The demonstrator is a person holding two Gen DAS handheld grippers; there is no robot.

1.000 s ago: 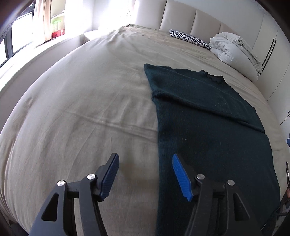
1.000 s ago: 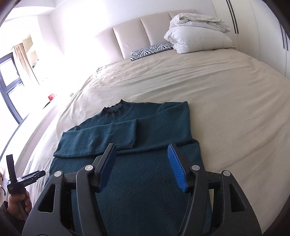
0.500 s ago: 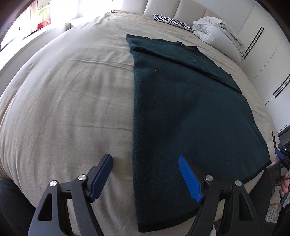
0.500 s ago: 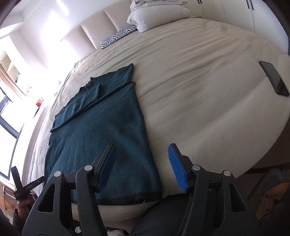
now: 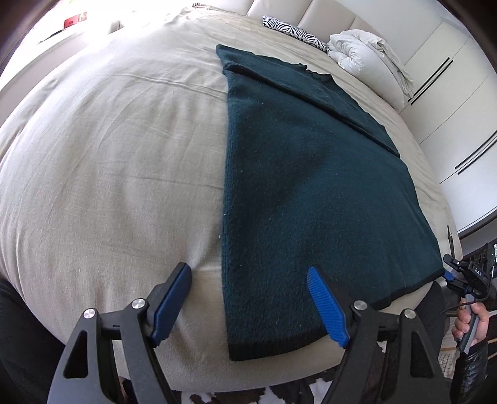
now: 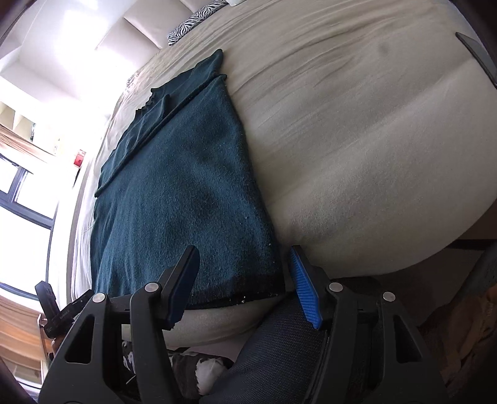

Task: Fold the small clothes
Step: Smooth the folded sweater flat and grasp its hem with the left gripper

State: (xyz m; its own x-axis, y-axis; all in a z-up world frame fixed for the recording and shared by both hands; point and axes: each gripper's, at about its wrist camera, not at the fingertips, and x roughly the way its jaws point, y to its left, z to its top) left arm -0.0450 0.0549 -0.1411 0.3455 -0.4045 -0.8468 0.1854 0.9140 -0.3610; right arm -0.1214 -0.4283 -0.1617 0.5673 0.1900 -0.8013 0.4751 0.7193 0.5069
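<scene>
A dark teal knit sweater lies flat on the beige bed, sleeves folded across its chest, hem at the near bed edge. It also shows in the right wrist view. My left gripper is open and empty, straddling the sweater's left hem corner just above it. My right gripper is open and empty, straddling the right hem corner at the bed edge. The right gripper also appears at the far right of the left wrist view, and the left gripper at the lower left of the right wrist view.
The beige bed fills both views. A white duvet and a zebra pillow sit at the headboard. A dark phone lies on the bed's right side. Wardrobe doors stand to the right. A window is left.
Both grippers have pulled back from over the sweater's chest to its hem at the near bed edge and dropped lower. Both stay open. The sweater has not moved.
</scene>
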